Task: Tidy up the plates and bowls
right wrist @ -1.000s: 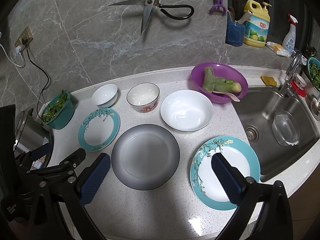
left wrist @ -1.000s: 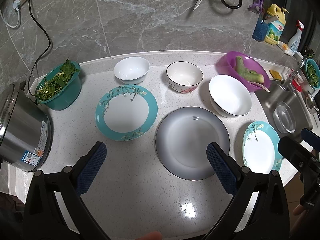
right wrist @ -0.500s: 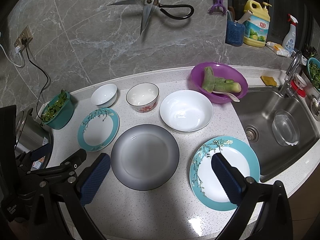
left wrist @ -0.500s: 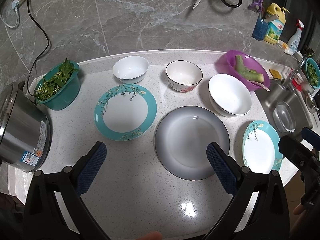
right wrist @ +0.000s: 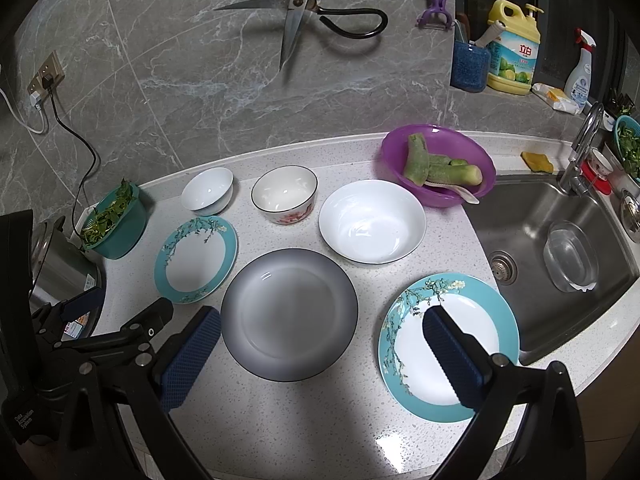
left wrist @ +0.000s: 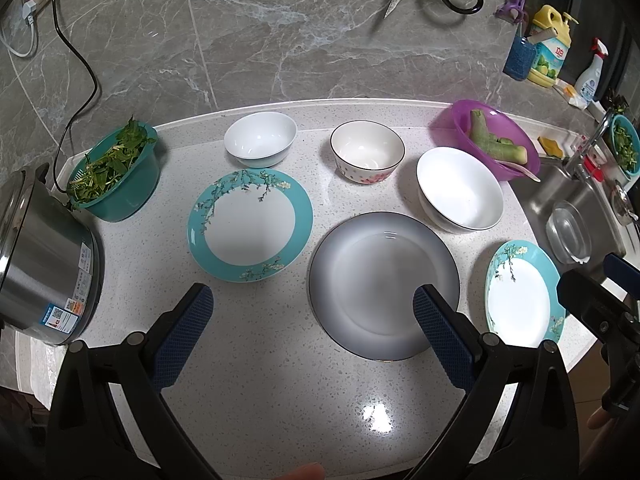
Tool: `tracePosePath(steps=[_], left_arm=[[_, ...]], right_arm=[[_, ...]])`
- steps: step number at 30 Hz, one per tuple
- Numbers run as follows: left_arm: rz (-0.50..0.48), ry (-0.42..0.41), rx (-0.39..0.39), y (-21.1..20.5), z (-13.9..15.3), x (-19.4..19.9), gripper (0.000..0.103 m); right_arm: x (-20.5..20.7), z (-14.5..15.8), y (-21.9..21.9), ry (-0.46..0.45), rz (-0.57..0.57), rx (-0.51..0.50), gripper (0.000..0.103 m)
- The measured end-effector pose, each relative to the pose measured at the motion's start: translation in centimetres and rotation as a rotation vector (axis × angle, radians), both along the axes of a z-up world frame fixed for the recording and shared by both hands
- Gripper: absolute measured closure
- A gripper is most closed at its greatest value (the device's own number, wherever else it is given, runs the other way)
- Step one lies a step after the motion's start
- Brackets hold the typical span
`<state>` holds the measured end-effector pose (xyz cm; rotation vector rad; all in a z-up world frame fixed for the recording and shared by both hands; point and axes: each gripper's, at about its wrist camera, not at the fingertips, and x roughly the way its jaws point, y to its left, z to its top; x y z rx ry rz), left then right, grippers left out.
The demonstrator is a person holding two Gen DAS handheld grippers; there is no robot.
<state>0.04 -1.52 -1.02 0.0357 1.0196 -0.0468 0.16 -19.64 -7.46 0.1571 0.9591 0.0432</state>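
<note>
Nothing moved since before. Left tool [left wrist: 312, 312] wide, empty, above grey plate [left wrist: 382, 284]; right tool [right wrist: 320, 340] wide, over right teal plate [right wrist: 448, 344].

Bare countertop [left wrist: 256, 364] lies in front of my two spread grippers. Ahead, the grey plate [left wrist: 383, 285] and teal plates [left wrist: 250, 224] [right wrist: 448, 344] sit close together; bowls [right wrist: 372, 227] crowd behind. The steel cooker [left wrist: 38, 256] blocks left, the sink [right wrist: 560, 248] bounds right.

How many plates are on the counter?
3: a teal plate at the left, a grey plate in the middle, and another teal plate nearest the sink. None looks hidden.
</note>
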Motion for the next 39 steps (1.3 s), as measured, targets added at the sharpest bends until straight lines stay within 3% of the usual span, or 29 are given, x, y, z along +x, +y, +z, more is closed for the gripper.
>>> tracePosePath(steps=[39], left_arm=[[0.009, 0.002, -0.003, 0.23, -0.37, 0.17, 0.001]], right_arm=[[0.32, -0.25, 0.03, 0.006, 0.000, -0.003, 0.000]])
